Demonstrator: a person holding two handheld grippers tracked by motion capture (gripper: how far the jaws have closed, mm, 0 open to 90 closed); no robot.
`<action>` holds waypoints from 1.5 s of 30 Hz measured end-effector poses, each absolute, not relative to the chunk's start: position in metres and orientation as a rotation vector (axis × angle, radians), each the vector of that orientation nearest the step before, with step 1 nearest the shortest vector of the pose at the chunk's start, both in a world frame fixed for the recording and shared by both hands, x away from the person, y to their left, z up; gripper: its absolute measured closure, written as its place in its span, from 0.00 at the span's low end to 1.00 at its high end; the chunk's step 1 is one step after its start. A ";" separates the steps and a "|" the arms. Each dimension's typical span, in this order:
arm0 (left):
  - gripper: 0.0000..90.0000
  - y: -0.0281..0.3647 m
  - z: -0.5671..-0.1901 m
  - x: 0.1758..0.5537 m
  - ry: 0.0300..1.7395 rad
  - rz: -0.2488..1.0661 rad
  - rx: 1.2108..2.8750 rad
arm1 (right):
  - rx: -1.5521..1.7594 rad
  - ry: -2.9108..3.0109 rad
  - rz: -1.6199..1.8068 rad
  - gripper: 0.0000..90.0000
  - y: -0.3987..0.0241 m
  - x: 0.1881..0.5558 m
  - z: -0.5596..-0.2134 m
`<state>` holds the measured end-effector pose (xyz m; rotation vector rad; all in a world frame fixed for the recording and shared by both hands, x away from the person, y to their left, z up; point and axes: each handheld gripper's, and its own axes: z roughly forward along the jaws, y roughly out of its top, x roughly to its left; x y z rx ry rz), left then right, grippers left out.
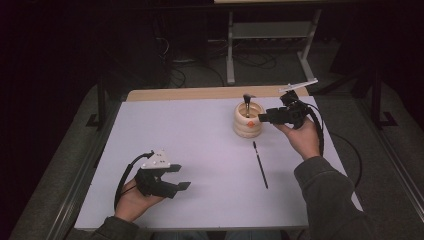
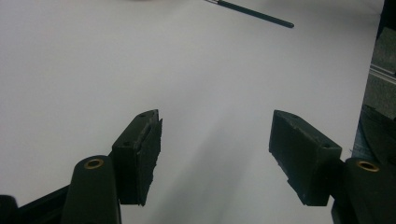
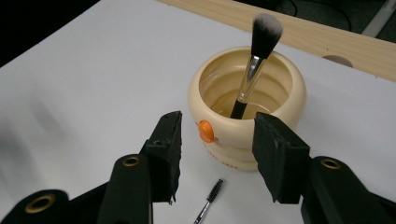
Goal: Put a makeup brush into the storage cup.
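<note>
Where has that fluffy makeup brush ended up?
The makeup brush stands bristles up inside the cream pot, at the far right of the table in the high view, just beyond the open right gripper.

Black claws (image 1: 172, 177), grey sleeves (image 1: 325, 195)

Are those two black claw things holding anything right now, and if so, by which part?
Nothing is held. The right gripper stands open just short of the cream pot; the left gripper is open over bare table.
</note>
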<state>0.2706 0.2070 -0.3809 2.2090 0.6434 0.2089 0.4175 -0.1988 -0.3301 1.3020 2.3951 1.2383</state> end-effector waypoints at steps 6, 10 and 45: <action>0.37 0.207 -0.381 0.272 0.643 0.203 2.208 | 1.314 2.393 1.244 0.54 -0.202 0.411 -0.333; 0.37 0.207 -0.382 0.272 0.645 0.203 2.204 | 1.307 2.399 1.242 0.53 -0.204 0.405 -0.334; 0.36 0.212 -0.377 0.271 0.649 0.227 2.193 | 1.296 2.468 1.095 0.50 -0.193 0.372 -0.344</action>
